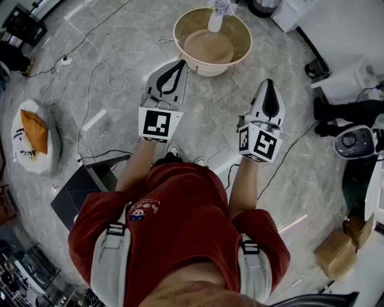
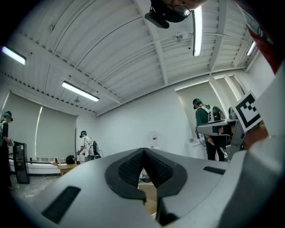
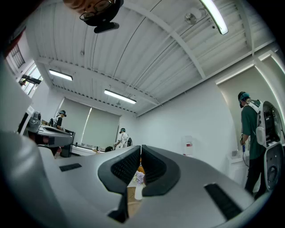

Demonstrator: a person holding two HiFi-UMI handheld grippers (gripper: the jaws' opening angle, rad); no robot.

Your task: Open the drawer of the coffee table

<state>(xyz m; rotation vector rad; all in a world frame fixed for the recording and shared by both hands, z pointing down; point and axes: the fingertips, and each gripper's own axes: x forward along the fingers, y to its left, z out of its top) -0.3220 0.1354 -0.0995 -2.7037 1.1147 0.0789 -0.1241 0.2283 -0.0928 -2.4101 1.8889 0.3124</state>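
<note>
Both are held out forward: the left gripper [image 1: 179, 65] with its jaws pressed together on nothing, the right gripper [image 1: 270, 85] likewise shut and empty. The table [image 1: 207, 68] is seen just ahead, a vase [image 1: 215, 21] on it. The drawer cannot be made out.

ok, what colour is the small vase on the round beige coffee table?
White: the small vase holds pale lilac flowers. Clearest in the head view.

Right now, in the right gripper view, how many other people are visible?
3: one person far left, one person by the far blinds, one person at right. The right gripper may hide more.
</note>
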